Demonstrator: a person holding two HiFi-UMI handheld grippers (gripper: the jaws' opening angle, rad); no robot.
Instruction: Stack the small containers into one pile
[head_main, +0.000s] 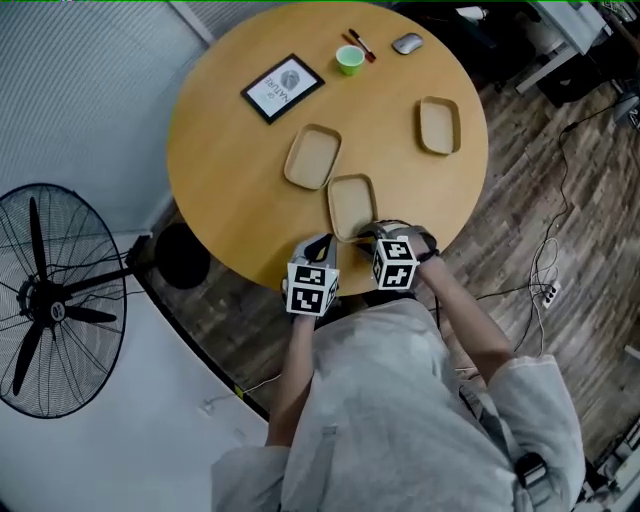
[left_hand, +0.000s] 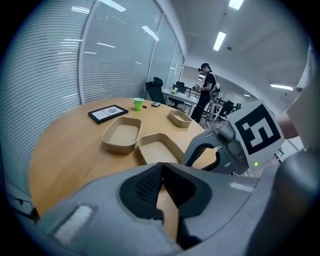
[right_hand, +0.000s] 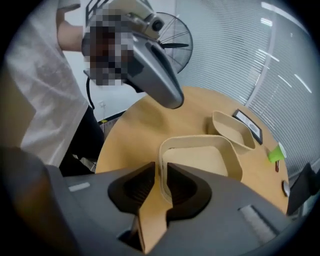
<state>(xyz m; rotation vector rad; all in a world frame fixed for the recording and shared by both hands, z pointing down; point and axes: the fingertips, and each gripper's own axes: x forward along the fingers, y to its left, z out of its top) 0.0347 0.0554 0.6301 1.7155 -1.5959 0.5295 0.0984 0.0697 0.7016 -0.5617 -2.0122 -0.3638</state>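
Note:
Three shallow beige containers lie apart on the round wooden table (head_main: 230, 170). The nearest container (head_main: 351, 206) (right_hand: 200, 157) sits by the front edge. A second container (head_main: 312, 156) (right_hand: 232, 129) lies just behind it, and a third container (head_main: 439, 125) (left_hand: 180, 118) is off to the right. My right gripper (head_main: 368, 235) (right_hand: 160, 172) stands open, with the near rim of the nearest container between its pads and a thin gap beside the wall. Just left of that container, my left gripper (head_main: 322, 245) (left_hand: 161, 170) hovers over the table edge, shut on nothing.
At the table's far side are a black picture frame (head_main: 283, 88), a green cup (head_main: 349, 60), a pen (head_main: 361, 45) and a mouse (head_main: 407, 43). A standing fan (head_main: 50, 300) is on the floor at the left. A person (left_hand: 206, 90) stands among distant desks.

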